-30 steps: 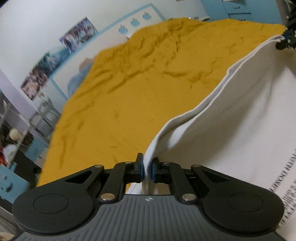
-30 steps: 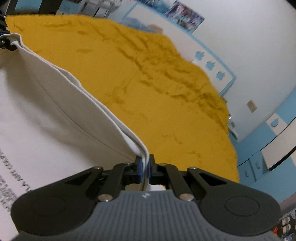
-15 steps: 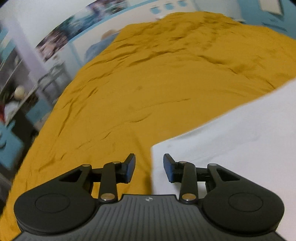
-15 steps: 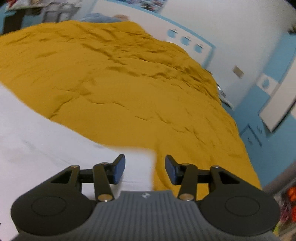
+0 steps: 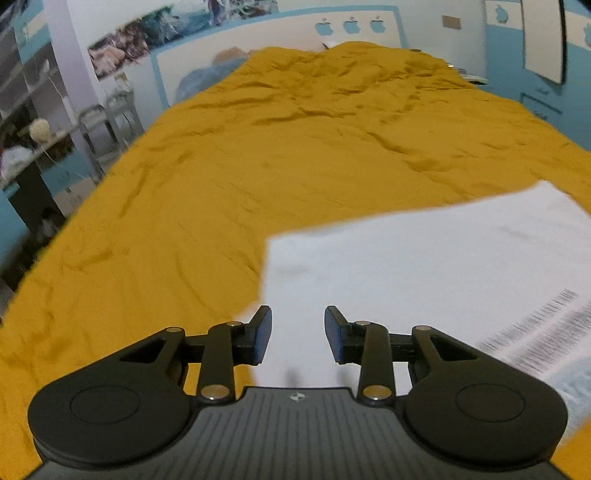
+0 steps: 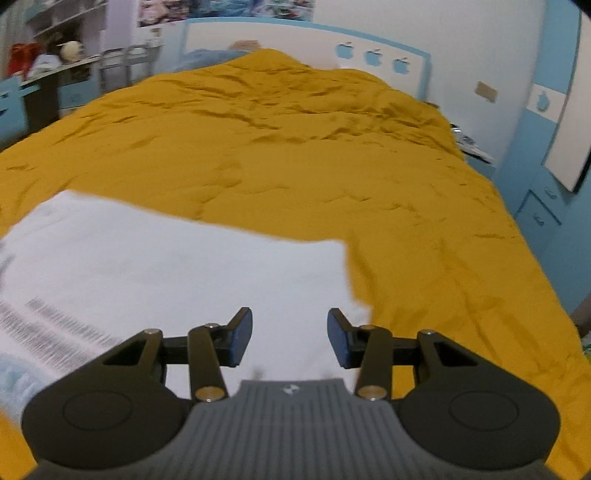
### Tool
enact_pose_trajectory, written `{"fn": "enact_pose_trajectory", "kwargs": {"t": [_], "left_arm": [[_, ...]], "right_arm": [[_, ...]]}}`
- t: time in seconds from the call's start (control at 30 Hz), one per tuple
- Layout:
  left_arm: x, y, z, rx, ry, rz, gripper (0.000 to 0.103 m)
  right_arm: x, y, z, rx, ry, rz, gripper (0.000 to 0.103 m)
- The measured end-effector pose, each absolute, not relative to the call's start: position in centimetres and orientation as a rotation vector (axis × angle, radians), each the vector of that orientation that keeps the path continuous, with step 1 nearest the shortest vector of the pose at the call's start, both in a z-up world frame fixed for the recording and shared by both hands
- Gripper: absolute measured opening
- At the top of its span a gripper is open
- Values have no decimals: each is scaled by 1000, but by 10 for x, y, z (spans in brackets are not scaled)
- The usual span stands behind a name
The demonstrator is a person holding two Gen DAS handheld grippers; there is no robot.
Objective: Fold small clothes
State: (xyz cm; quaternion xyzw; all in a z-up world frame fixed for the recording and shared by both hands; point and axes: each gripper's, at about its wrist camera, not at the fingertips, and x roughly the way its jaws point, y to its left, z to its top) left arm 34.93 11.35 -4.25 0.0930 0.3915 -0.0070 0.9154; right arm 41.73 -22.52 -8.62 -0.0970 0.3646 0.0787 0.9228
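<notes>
1. Mustard bedspread (image 5: pixel 295 155) fills most of both views. It is wrinkled and stretches ahead of both tongs up to the headboard wall. In the right wrist view the same bedspread (image 6: pixel 288 147) wraps ahead of and to the right of the tongs.
2. White garment (image 5: pixel 424 266) lies flat on the bedspread. In the left wrist view it sits ahead of and to the right of the tongs, with its near-left corner just past the left fingertip. In the right wrist view the garment (image 6: pixel 166 266) sits ahead and to the left, and its right edge ends just past the right fingertip. Both views are motion-blurred.
3. Black printed text (image 5: pixel 535 332) on the garment sits right of the left tongs. The same text (image 6: pixel 48 332) sits left of the right tongs. It is too smeared to read.
4. Left gripper (image 5: pixel 298 334): jaws are spread with a clear gap. White fabric shows through the gap behind them, but nothing is pinched and the pads are not on the cloth.
5. Right gripper (image 6: pixel 290 338): jaws are apart and easing closed. Only the garment surface shows beyond the gap, and nothing is gripped.
6. Background, far ahead of the tongs: white headboard with three blue apple cutouts (image 5: pixel 349 26), and blue cabinets (image 6: pixel 539 206) to the right.
</notes>
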Motion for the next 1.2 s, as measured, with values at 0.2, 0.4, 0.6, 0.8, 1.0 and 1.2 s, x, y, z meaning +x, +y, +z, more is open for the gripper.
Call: {"fn": "enact_pose_trajectory", "kwargs": {"t": [0.2, 0.4, 0.6, 0.8, 1.0, 1.2], "left_arm": [[303, 87, -65, 145, 832, -76, 39], [284, 91, -95, 113, 881, -41, 40], [282, 92, -98, 94, 881, -30, 41], [285, 89, -79, 70, 820, -45, 41], [312, 74, -68, 41, 786, -80, 41], [343, 55, -70, 8, 765, -110, 41]], "right_arm": [[356, -211, -102, -222, 793, 200, 40], [330, -223, -136, -167, 856, 151, 43], [328, -235, -148, -78, 862, 123, 43], [337, -237, -129, -75, 846, 130, 44], [359, -269, -113, 96, 822, 108, 51], [392, -298, -108, 188, 804, 67, 60]]}}
